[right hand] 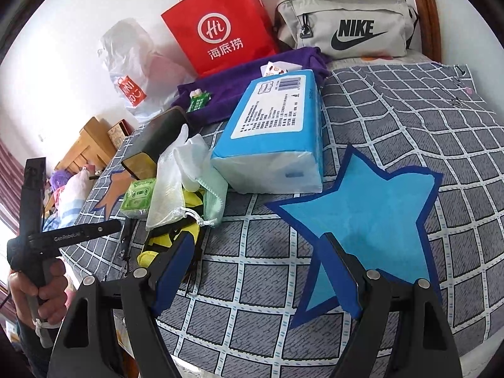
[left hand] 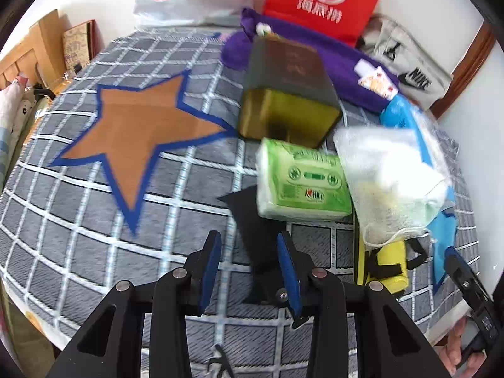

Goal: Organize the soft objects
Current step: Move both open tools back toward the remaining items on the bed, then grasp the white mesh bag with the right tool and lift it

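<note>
A bed fills both views, spread with a grey checked blanket [right hand: 393,132] that carries a brown star patch [left hand: 138,132] and a blue star patch [right hand: 371,208], with bags propped along the white wall behind. The soft things sit heaped between the two stars: the big blue tissue pack [right hand: 274,132], a dark box [left hand: 286,91], the green tissue pack [left hand: 302,182], a white mesh pouch [left hand: 387,182] and a yellow strap bundle [left hand: 384,267]. The left gripper [left hand: 249,271] is partly open with nothing between its pads, a black patch of fabric, hard to make out, lying beneath them; the green tissue pack lies just ahead and slightly right of its tips. The right gripper [right hand: 255,274] gapes wide and empty over the blue star's edge, the yellow bundle beside its left finger. To take the green pack cleanly, I would widen the left jaws first, straddle its short sides, and close gently so the wrapper does not crumple.
</note>
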Demonstrator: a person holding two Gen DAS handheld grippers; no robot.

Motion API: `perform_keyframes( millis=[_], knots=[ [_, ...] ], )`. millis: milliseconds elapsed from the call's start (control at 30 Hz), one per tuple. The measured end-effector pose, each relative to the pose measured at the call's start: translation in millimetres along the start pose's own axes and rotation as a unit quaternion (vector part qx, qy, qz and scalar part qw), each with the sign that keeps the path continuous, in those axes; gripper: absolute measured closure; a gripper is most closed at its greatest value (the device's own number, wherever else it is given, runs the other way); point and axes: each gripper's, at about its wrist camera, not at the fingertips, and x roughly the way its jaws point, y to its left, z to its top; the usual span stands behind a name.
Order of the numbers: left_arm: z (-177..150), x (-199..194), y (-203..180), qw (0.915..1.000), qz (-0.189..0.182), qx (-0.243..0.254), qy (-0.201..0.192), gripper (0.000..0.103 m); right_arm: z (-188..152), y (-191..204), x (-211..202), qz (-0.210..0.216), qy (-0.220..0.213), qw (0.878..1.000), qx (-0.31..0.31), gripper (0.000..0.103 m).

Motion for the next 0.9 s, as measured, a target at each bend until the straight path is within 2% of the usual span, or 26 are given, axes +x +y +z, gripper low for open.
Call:
perform_keyframes(
  millis=[67, 100, 167, 300, 433, 567, 667, 733, 867, 900],
  knots=[
    [-1, 4, -8, 0.9997, 0.014, 0.012, -0.014, 0.068, 0, 0, 0, -0.001, 0.002, 1.0, -0.002, 0.022],
    [-1, 6, -12, 0.9993, 0.023, 0.024, -0.015, 0.074, -1, 0, 0, -0.002, 0.002, 1.0, -0.003, 0.022],
    [-1, 6, -18, 0.9984, 0.027, 0.046, -0.018, 0.077, -1, 0, -2, -0.006, 0.0, 1.0, -0.007, 0.022],
    [0, 0, -7, 0.999, 0.012, 0.043, -0.011, 0.084, -1, 2, -2, -0.008, 0.001, 1.0, -0.018, 0.022],
    [-1, -5, 8, 0.9991, 0.021, 0.038, -0.004, 0.084, -2, 7, -1, -0.01, 0.003, 0.999, -0.033, 0.022],
    [0, -3, 17, 0.9999, -0.004, 0.01, 0.006, 0.084, -2, 14, 2, -0.011, 0.007, 0.999, -0.046, 0.022],
    [1, -1, 17, 0.9994, -0.032, -0.003, 0.011, 0.07, -1, 20, 5, -0.011, 0.01, 0.999, -0.052, 0.022],
    [1, -1, 15, 0.9993, -0.037, -0.005, 0.009, 0.066, -1, 24, 7, -0.011, 0.012, 0.998, -0.057, 0.022],
    [1, 4, 2, 0.9998, -0.011, 0.016, -0.007, 0.069, 1, 32, 4, -0.012, 0.009, 0.998, -0.066, 0.022],
    [3, 5, -1, 0.9997, -0.007, 0.02, -0.011, 0.078, 3, 34, 4, -0.009, 0.008, 0.997, -0.07, 0.022]
  ],
)
